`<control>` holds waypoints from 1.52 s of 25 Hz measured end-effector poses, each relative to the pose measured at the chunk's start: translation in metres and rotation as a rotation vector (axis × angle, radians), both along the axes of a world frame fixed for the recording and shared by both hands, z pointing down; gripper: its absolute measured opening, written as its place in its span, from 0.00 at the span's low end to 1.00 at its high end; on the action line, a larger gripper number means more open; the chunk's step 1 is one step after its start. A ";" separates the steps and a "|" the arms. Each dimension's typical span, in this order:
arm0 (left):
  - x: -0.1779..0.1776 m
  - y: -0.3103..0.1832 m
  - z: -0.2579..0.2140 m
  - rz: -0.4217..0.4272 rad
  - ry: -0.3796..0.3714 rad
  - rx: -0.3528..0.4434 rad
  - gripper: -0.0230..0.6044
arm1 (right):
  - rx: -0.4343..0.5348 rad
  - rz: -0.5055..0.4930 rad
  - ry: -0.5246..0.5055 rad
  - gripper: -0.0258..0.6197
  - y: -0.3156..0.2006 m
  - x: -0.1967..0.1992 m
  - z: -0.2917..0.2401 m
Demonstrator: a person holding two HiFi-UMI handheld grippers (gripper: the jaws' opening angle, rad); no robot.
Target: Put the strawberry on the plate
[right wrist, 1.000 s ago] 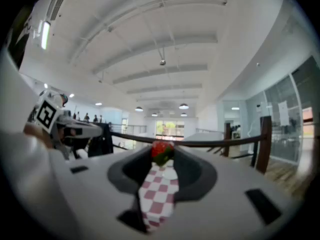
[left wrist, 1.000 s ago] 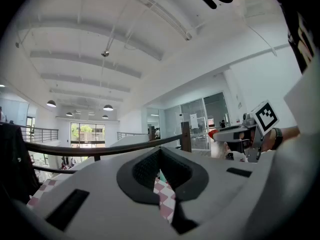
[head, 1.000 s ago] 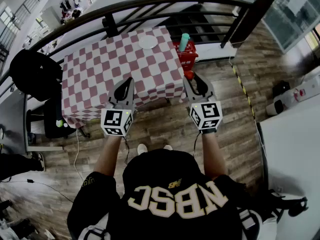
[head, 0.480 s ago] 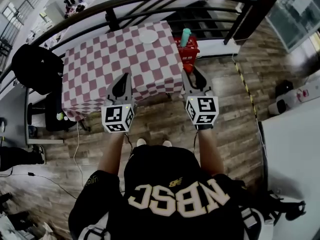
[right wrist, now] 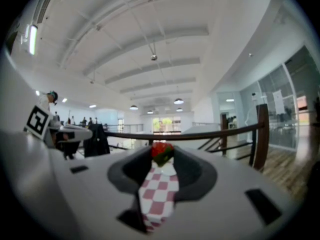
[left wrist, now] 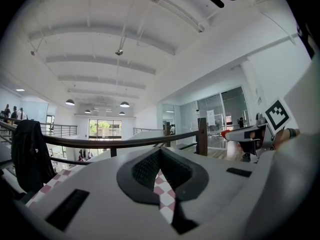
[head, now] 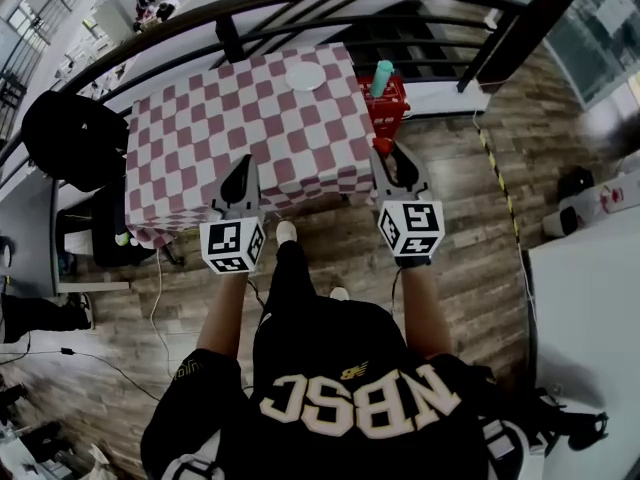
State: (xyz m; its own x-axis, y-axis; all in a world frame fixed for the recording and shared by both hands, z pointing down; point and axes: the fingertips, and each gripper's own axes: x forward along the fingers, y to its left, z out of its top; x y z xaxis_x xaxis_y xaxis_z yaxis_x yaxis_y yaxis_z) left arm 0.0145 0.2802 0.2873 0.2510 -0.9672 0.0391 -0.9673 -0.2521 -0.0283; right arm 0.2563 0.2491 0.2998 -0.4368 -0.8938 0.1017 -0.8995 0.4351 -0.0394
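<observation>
- Currently, right gripper (right wrist: 161, 156): jaws closed on the strawberry (right wrist: 161, 151), which is pinched at their tips, red with green leaves; held in the air at the near right corner of the desk (head: 200, 138).
- Left gripper (left wrist: 160, 155): jaws drawn together to a thin slit, nothing between them; held at the near edge of the desk, level with the right gripper.
- Desk: covered with a red-and-white checked cloth that hangs over its edges; stands against a dark railing (head: 300, 3).
- Plate (head: 306, 75): white, round, on the far side of the desk, well apart from both grippers and the strawberry.
- Red basket (head: 392, 103): just beside the desk's right end, with a teal bottle (head: 382, 75) standing in it.
- Black jacket (head: 65, 133): draped over something left of the desk.
</observation>
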 end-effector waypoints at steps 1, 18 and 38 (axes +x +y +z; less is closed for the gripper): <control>-0.004 -0.011 0.002 0.006 0.004 0.001 0.06 | -0.006 0.010 -0.004 0.26 -0.010 -0.001 0.003; -0.126 -0.247 0.005 0.134 0.070 -0.004 0.06 | -0.020 0.022 0.002 0.26 -0.236 -0.172 -0.004; -0.108 -0.382 0.090 0.314 0.007 -0.188 0.06 | -0.248 -0.034 0.182 0.26 -0.362 -0.143 0.117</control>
State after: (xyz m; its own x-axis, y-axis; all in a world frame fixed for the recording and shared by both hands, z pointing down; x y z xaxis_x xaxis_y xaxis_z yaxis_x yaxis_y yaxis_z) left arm -0.0936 -0.1021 0.3771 0.5352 -0.8191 0.2065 -0.8421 -0.5367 0.0535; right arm 0.1133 -0.1127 0.4164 -0.4205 -0.8170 0.3945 -0.8866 0.4624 0.0125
